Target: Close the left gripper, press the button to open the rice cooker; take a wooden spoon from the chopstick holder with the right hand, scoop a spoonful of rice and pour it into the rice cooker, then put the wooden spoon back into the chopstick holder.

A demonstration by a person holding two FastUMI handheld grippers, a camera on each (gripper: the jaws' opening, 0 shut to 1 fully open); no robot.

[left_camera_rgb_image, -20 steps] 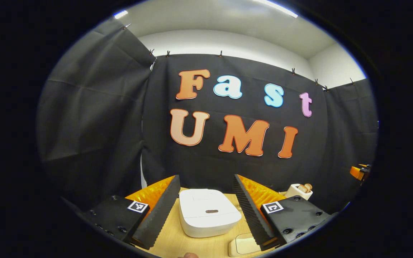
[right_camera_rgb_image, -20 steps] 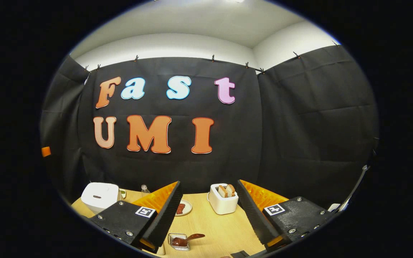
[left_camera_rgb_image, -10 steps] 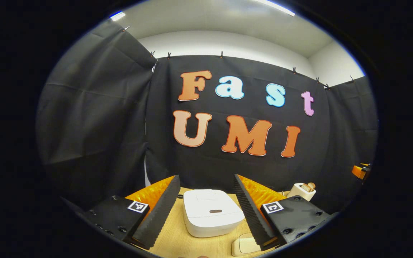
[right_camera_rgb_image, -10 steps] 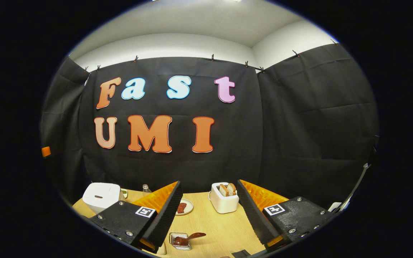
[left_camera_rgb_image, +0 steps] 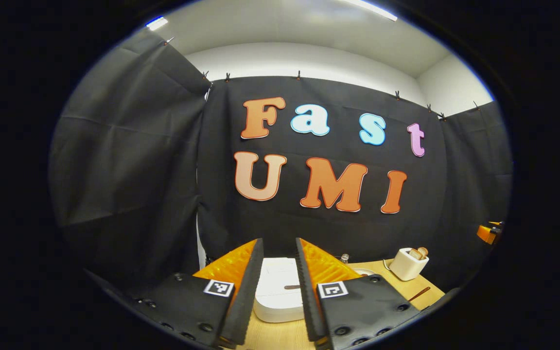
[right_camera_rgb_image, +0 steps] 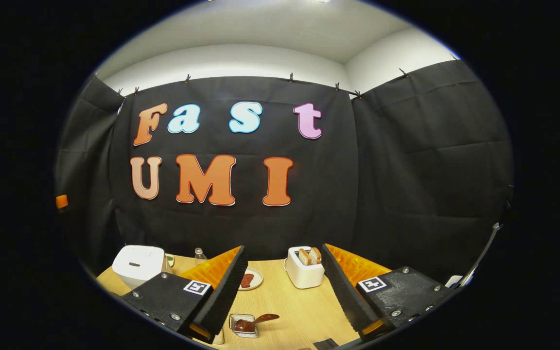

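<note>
Since the earlier frame, the left gripper point(left_camera_rgb_image: 278, 291) fingers have been drawn nearly together, a narrow gap left, with the closed rice cooker point(left_camera_rgb_image: 277, 296) seen between them on the surface point(left_camera_rgb_image: 280, 335). From the right gripper view, the right gripper point(right_camera_rgb_image: 282, 287) fingers are held spread, nothing pinched; the rice cooker point(right_camera_rgb_image: 137, 264) is seen near the surface's far left corner.

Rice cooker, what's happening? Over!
Left gripper partly closed above rice cooker, lid down. Right gripper open, empty. Nothing in between.
</note>
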